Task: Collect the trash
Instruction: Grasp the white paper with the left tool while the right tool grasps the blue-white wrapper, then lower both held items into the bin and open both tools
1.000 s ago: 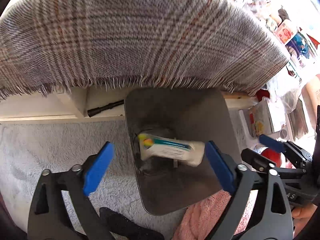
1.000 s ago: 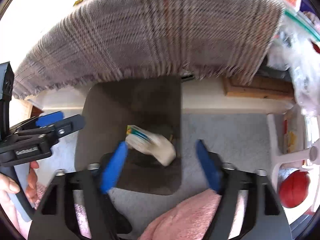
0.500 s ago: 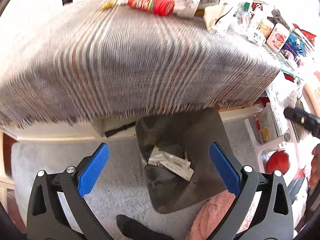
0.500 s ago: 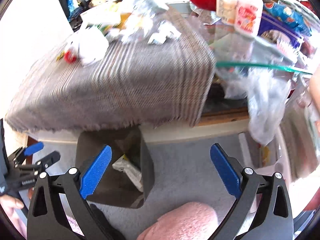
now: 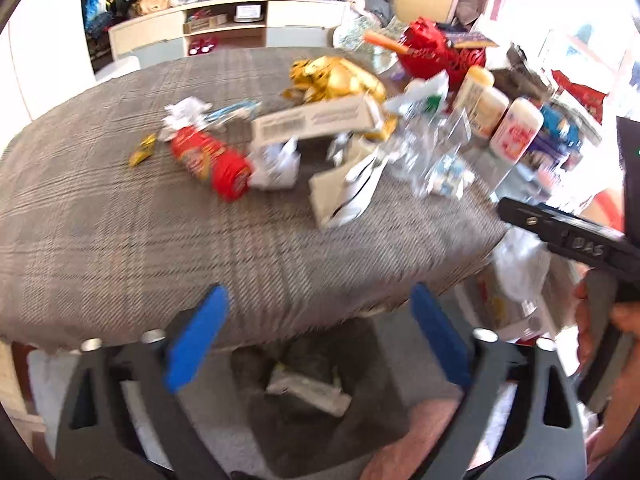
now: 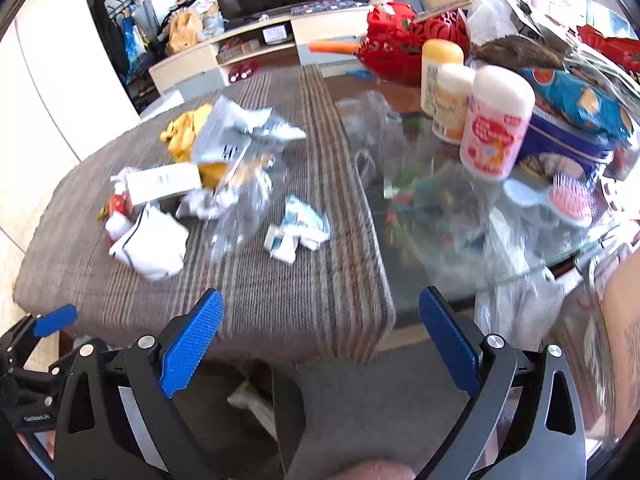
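both your tongs hang empty at the near edge of the tabletop, with the trash spread on the plaid cloth beyond them.

your left tongs (image 5: 316, 344) stand wide with nothing between the blue pads, having just closed in a little; your right tongs (image 6: 320, 344) also gape wide and hold nothing, their jaws likewise just eased inward. the trash (image 5: 280, 148) is a blurred heap: a red wrapper (image 5: 210, 162), a long pale carton with a barcode (image 5: 316, 120), crumpled white paper (image 6: 150, 246), gold foil (image 5: 340, 76). no print is readable, only "das" on the other tool's body. below the tabletop (image 5: 120, 240) edge, between your left pads, a dark bin (image 5: 316, 364) holds a pale packet (image 5: 308, 392).
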A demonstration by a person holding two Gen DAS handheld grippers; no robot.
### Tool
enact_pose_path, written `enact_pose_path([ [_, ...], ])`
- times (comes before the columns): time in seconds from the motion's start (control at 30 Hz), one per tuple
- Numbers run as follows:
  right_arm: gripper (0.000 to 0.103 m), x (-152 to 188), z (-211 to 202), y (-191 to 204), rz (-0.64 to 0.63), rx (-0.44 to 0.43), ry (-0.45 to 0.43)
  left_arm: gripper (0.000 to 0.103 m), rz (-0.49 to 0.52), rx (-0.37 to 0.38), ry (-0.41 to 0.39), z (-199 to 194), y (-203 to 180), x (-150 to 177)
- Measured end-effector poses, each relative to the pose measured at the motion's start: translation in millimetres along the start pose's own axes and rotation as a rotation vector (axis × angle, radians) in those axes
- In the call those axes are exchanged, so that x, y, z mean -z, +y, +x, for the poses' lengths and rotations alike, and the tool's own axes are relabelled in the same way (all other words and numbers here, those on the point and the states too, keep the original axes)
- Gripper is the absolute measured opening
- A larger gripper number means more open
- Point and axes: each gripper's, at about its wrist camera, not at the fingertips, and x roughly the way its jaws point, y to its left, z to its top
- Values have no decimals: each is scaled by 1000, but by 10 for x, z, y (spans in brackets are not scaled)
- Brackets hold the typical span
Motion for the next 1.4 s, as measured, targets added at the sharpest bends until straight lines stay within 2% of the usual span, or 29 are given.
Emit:
enact_pose_path([
  [0.07,77,-86,75,-25,0,-6,-1,57,-28,42,9,69,35,-117],
  [0.13,67,-168,134,-36,6,-24,4,52,-37,60,14,147,39,-206],
  [0.2,62,-247,180,-46,5,-26,2,52,-19,45,3,194,-17,-286],
  [0.27,53,-296,235,-28,-10,-33,3,52,1,24,-22,215,-57,-360],
  [0.4,50,-348,356,27,-35,-37,20,52,51,28,-28,292,-150,-519],
  [0.53,48,-384,487,55,-52,-21,36,52,85,41,-2,400,-184,-576],
  [0.6,44,-389,566,63,-56,-14,55,45,83,55,16,480,-186,-587],
  [0.67,34,-373,605,78,-58,-29,68,35,94,40,14,515,-198,-579],
  [0.73,30,-362,630,133,-76,-26,69,31,111,36,14,518,-205,-575],
  [0.87,16,-346,597,192,-85,-25,59,25,115,44,14,508,-193,-557],
  [0.93,15,-338,568,208,-89,-25,61,22,124,42,12,497,-187,-534],
  [0.97,14,-329,546,210,-86,-26,60,18,130,42,13,492,-194,-517],
  [1.0,14,-302,504,219,-81,-28,56,9,133,51,15,486,-195,-508],
  [1.07,13,-288,456,192,-74,-33,51,4,135,78,25,466,-211,-485],
  [1.27,13,-149,276,150,-61,-60,62,2,137,88,8,326,-282,-385],
  [1.4,13,13,139,190,-69,-77,70,2,137,83,-24,86,-296,-239],
])
